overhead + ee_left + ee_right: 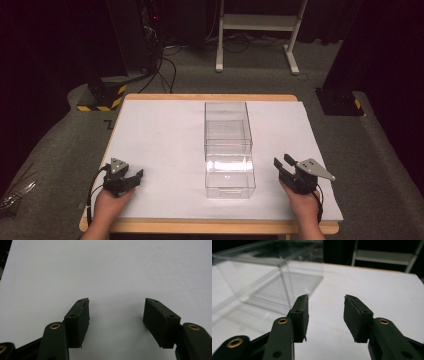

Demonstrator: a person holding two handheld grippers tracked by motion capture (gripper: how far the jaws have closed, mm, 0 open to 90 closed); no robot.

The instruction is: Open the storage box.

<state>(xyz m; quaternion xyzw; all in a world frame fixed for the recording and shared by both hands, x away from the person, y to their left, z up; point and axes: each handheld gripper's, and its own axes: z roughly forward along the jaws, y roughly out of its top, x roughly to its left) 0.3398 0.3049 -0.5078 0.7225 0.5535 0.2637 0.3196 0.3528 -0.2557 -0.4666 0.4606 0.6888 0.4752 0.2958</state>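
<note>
We hold the left gripper [131, 178] and the right gripper [282, 163] low at the near corners of the white table [160, 135], both with jaws spread wide and nothing between them. The clear plastic box [227, 145] stands in the middle, between our hands, its long axis running away from us and its drawer [230, 179] pulled out toward the near edge. We judge the right gripper slightly nearer: the drawer lies just to the left of its jaws, apart from them. In the right gripper view the box [274, 277] sits ahead and to the left; in the left gripper view the jaws face bare table [112, 270]
</note>
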